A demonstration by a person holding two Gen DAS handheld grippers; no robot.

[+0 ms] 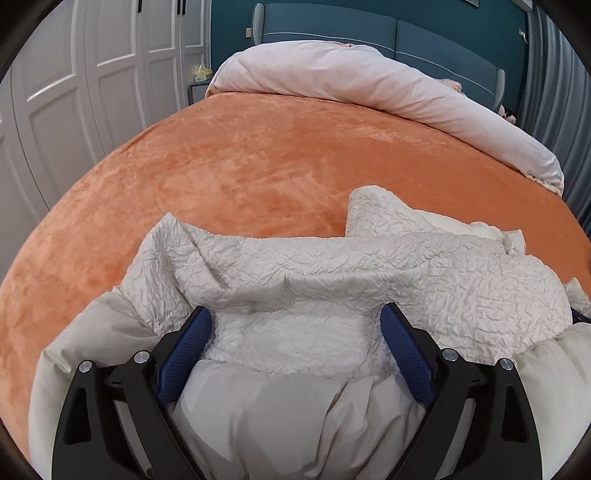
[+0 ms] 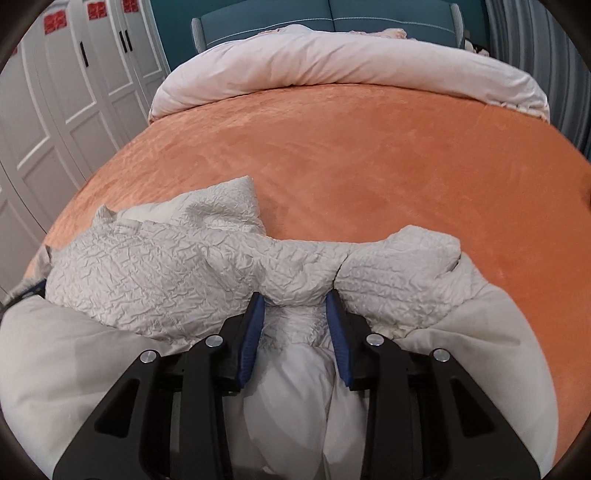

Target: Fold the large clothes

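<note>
Item: one large cream jacket (image 1: 295,273), padded, with a crinkled quilted face and a smooth lining. It lies bunched across the near edge of the bed (image 1: 258,166), directly ahead of and under both grippers. Two quilted ends stick up beyond the gripper tips; whether they are sleeves or collar corners cannot be told.

Left gripper (image 1: 295,332): jaws wide apart, straddling a fold of the jacket. The blue pads (image 1: 184,354) stand clear of the cloth on either side, so nothing is clamped.

Right gripper (image 2: 295,314): jaws drawn partway together on a narrow ridge of the quilted cloth. The pads (image 2: 251,339) press against the ridge on both sides, so the jacket is held here.

Surroundings: an orange plush cover on the bed, bare beyond the jacket; a pale rolled duvet (image 2: 351,66) well ahead of both grippers at the far end; a blue headboard (image 1: 332,26) behind it; white wardrobe doors (image 1: 92,74) off to the left gripper's outer side.

Step in hand, as judged: taking hold of the jacket to spread it before any fold. One side is gripped, the other not yet.

Next move calls for: the left gripper to close on the fold between its pads. Both can then lift and draw apart to flatten the jacket forward over the orange cover. The slippery, puffy cloth may slide out of a shallow pinch, so a deep bite is wanted.
</note>
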